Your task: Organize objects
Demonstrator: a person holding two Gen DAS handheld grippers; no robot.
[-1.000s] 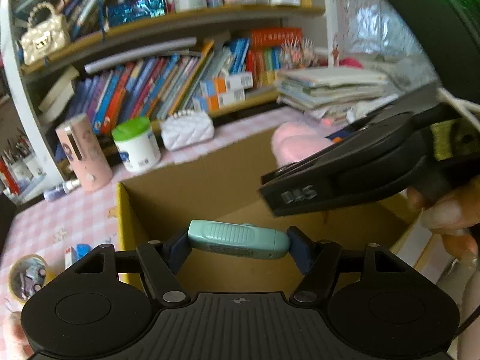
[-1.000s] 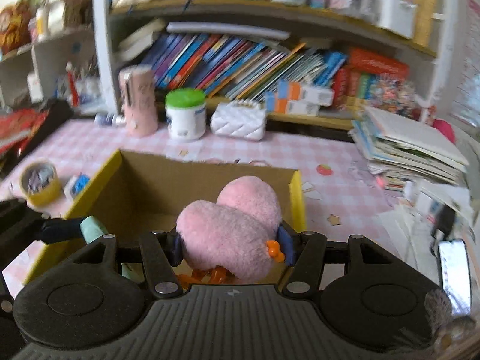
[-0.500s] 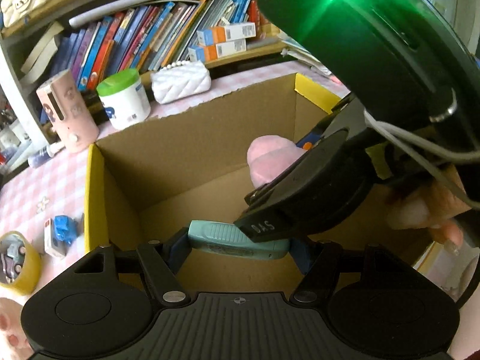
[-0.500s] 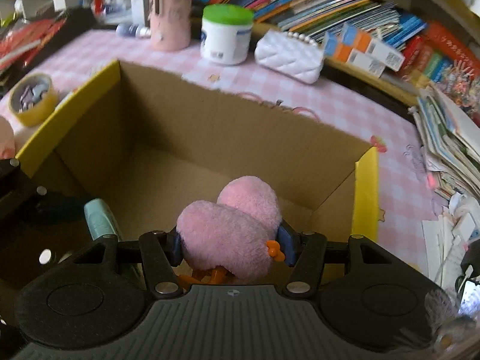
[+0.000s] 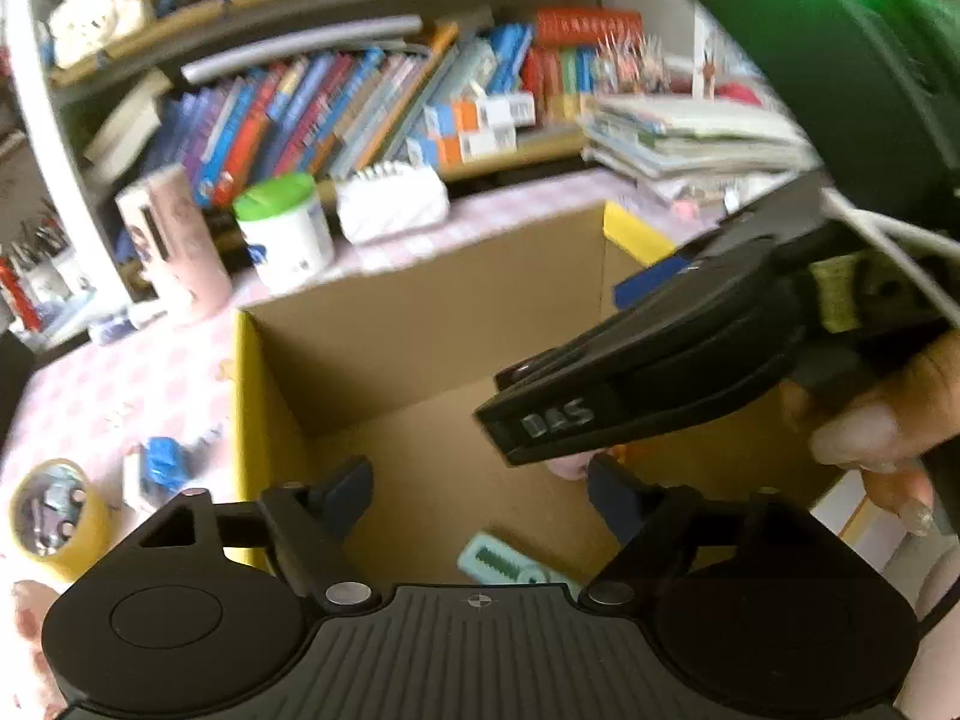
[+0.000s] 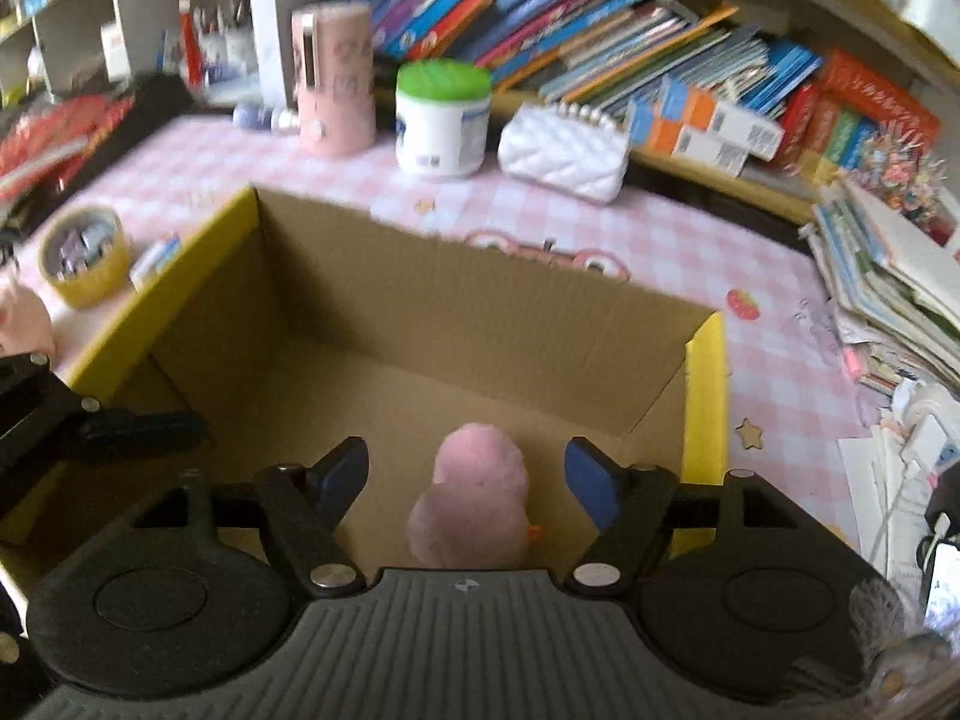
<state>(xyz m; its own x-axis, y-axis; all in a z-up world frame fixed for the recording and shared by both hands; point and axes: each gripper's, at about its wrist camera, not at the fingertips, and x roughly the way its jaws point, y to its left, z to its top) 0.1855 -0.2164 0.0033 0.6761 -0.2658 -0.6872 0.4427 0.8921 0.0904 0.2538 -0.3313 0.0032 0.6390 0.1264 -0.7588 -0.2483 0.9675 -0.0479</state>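
I had both grippers over an open cardboard box [image 6: 456, 300] with yellow flap edges, standing on a pink checked tablecloth [image 6: 660, 228]. My left gripper [image 5: 480, 486] had just been opening: its two blue-padded fingers stood spread with nothing between them, and the mint-green plastic gadget [image 5: 510, 564] lay loose on the box floor just below it. My right gripper [image 6: 468, 474] had likewise just been opening; its jaws stood apart, and the pink plush toy [image 6: 468, 504] with orange feet sat on the box floor between the pads, touching neither as far as I could tell. In the left wrist view the right gripper's black body crossed in front at the right, with the person's fingers [image 5: 870, 438] wrapped on its handle.

Beyond the box stood a pink tumbler [image 6: 333, 78], a white jar with a green lid [image 6: 441, 120] and a white quilted purse [image 6: 564, 150], with a bookshelf [image 6: 570, 30] behind. A yellow tape roll [image 6: 84, 258] lay to the left of the box.

My judgement of the risks: the two grippers were close together inside the box, so lifting either carelessly could knock one against the other. The plush sat right between my right fingers, and pulling back at a slant could snag its fur and drag it up the wall. Catching the near box wall on the way out could shift the whole box toward the jar and purse
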